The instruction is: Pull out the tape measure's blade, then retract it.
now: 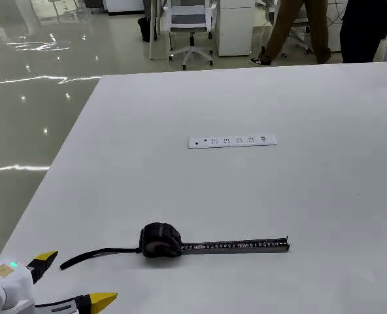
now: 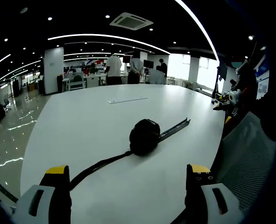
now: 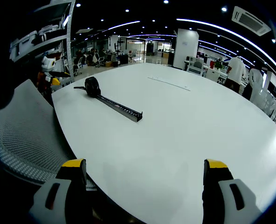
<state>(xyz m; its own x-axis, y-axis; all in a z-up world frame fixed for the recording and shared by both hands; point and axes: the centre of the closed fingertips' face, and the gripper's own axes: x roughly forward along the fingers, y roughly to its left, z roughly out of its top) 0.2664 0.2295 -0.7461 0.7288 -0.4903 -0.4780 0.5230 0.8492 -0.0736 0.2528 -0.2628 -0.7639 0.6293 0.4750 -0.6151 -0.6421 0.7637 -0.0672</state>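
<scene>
On the table (image 1: 324, 196), the tape measure (image 1: 159, 240) lies near and ahead of the left gripper (image 1: 76, 279), its strap (image 1: 92, 254) lying back toward this gripper and its blade (image 1: 236, 246) reaching away to the right, while the power strip (image 1: 232, 140) lies farther beyond.

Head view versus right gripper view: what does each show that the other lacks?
Head view: the glossy floor and a white office chair. Right gripper view: the right gripper, jaws open, a mesh chair back and a ceiling vent. Both: the tape measure with blade out, the power strip and the left gripper, open.
</scene>
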